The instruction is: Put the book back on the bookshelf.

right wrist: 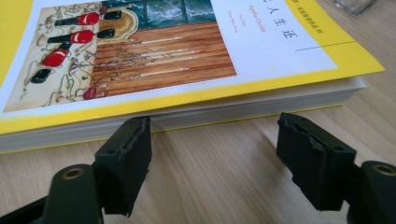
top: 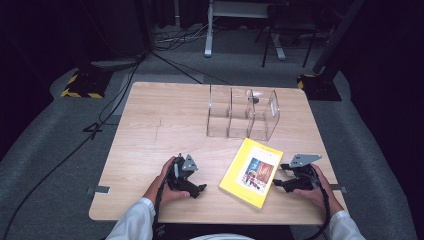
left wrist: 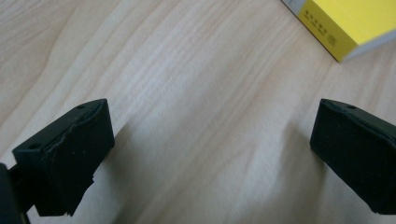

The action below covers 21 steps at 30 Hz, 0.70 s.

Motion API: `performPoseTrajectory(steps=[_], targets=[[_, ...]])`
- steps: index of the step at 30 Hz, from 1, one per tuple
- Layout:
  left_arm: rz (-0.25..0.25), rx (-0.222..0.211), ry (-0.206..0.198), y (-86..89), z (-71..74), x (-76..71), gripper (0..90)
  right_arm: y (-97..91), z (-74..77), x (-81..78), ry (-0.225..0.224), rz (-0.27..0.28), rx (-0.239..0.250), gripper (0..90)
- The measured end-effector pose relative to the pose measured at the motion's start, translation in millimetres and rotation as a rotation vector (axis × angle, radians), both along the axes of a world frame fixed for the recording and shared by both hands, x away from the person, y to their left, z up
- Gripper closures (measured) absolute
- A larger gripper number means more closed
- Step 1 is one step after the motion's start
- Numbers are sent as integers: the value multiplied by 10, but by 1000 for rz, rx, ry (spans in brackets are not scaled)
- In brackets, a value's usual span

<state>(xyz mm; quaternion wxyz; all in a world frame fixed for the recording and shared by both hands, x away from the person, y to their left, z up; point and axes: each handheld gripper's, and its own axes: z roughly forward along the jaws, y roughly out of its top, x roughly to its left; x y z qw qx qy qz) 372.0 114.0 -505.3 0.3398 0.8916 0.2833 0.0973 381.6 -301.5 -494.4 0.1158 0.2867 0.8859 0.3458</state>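
high view: book (top: 251, 172) flat between 2 wide, empty grippers, left (top: 196, 189), right (top: 278, 184), flanking for pickup; rack (top: 243, 118) beyond.

Left claw (top: 200, 189) and right claw (top: 278, 184) both gape, held low, facing inward.

White sleeves (top: 134, 220) cover both forearms; each hand carries a black gripper, left (top: 196, 191) and right (top: 278, 183), topped by a grey three-cornered plate (top: 189, 163); black cables (top: 324, 220) trail back; the square pads (right wrist: 125, 154) look frayed, with brass-ringed screw holes.
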Motion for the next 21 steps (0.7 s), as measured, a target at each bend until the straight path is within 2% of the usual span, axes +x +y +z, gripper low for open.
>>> performPoseTrajectory(steps=[2, 4, 6, 9, 12, 14, 17, 21], targets=[[-2, 3, 1, -62, 2, 77, 3, 33, 19, 19, -4, 2, 13, 304], [-13, 0, 1, -128, 1, 118, 3, 64, 47, 59, -8, 9, 19, 290], [-34, 0, 0, -204, 3, 145, 4, 79, 63, 97, -2, 13, 36, 289], [-60, -2, 1, -299, 2, 146, 3, 82, 62, 110, 13, 16, 35, 301], [-85, -6, 2, -379, 1, 138, 4, 59, 50, 64, 2, 29, -47, 355], [-86, -5, 0, -403, 0, 142, 3, 52, 61, 58, 27, 39, -53, 419], [-88, -6, -2, -405, -1, 140, 4, 119, 107, 76, 55, 45, -95, 468], [-96, -8, -4, -407, -2, 136, 7, 148, 141, 123, 92, 64, -121, 480]])
